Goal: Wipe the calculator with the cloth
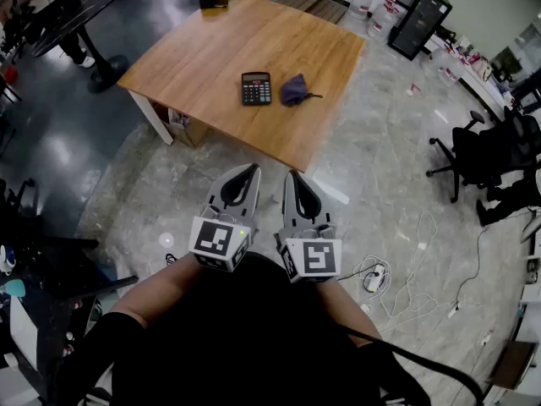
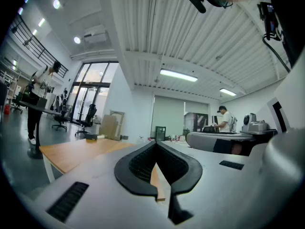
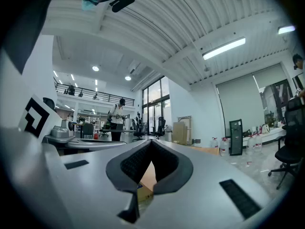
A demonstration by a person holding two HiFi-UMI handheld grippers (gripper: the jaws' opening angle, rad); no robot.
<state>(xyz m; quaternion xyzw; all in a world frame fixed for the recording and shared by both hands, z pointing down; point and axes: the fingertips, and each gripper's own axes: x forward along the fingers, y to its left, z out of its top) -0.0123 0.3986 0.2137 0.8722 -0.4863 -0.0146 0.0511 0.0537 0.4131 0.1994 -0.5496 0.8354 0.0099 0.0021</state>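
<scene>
Left gripper (image 1: 252,169) clenched, jaws tip to tip with nothing between. Right gripper (image 1: 292,176) likewise clenched and empty. Held level and side by side, close in front of the body, over the pale marbled floor (image 1: 380,176) and short of the near corner of the wooden worktop (image 1: 203,53). Well beyond both tips, untouched: black calculator (image 1: 256,88) lying flat near the middle of the worktop, keys up. Just to its right, a narrow gap between, dark purple cloth (image 1: 294,89) bunched in a small heap. At the far corner of the worktop, a small dark object (image 1: 214,2), too small to tell. Under the left edge, a cardboard box (image 1: 189,128). Off to the right on the floor, a black office chair (image 1: 478,155) and loose white cables (image 1: 406,290).
</scene>
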